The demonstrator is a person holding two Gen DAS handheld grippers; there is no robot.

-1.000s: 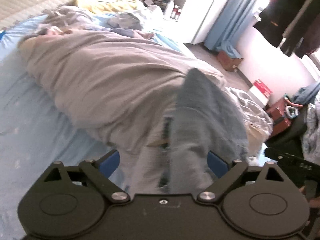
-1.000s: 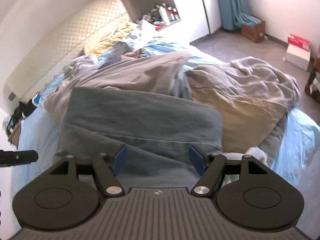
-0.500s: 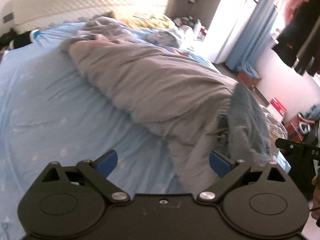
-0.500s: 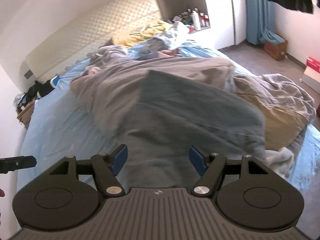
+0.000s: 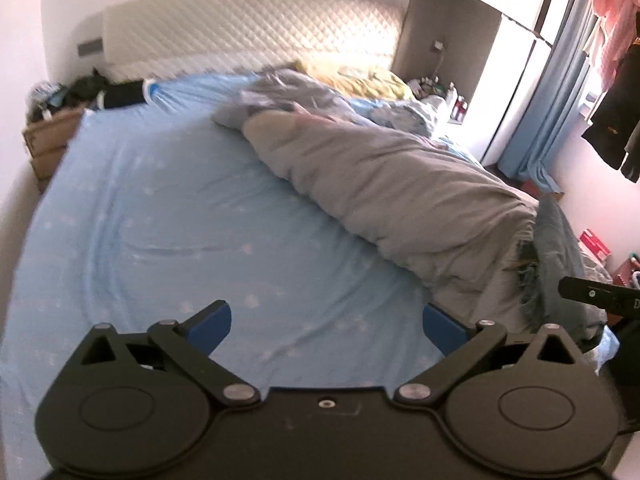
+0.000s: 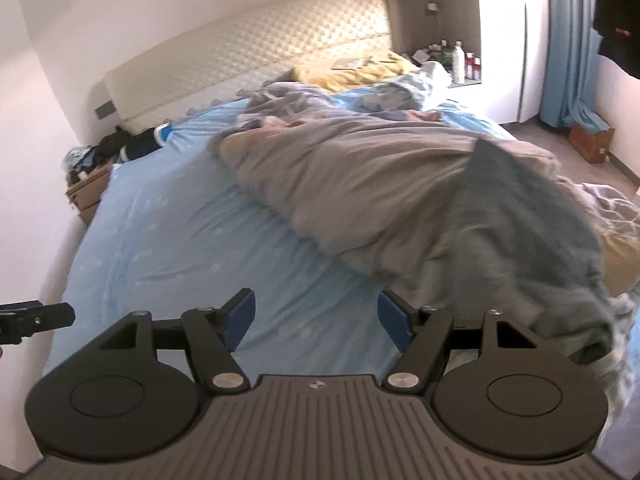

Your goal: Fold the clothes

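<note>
A folded grey-blue garment (image 6: 520,240) lies on the grey duvet (image 6: 360,168) at the right of the bed; in the left wrist view the garment (image 5: 556,240) shows only at the right edge. My left gripper (image 5: 326,330) hangs over the bare light-blue sheet (image 5: 180,220), its jaws opening wide with nothing between them. My right gripper (image 6: 316,322) is open too, over the sheet (image 6: 180,240), with the garment just right of its right finger. Each gripper's black tip pokes into the other's view.
A quilted white headboard (image 5: 248,36) runs along the far wall. A wooden nightstand (image 5: 44,140) with clutter stands at far left. A yellow pillow (image 6: 352,70), bottles (image 6: 460,60), blue curtains (image 6: 568,40) and hanging clothes (image 5: 616,92) fill the right.
Both views have swung left, from the garment to the bare sheet. The garment, earlier between or just ahead of the jaws, now lies off to the right. The left jaws have widened.
</note>
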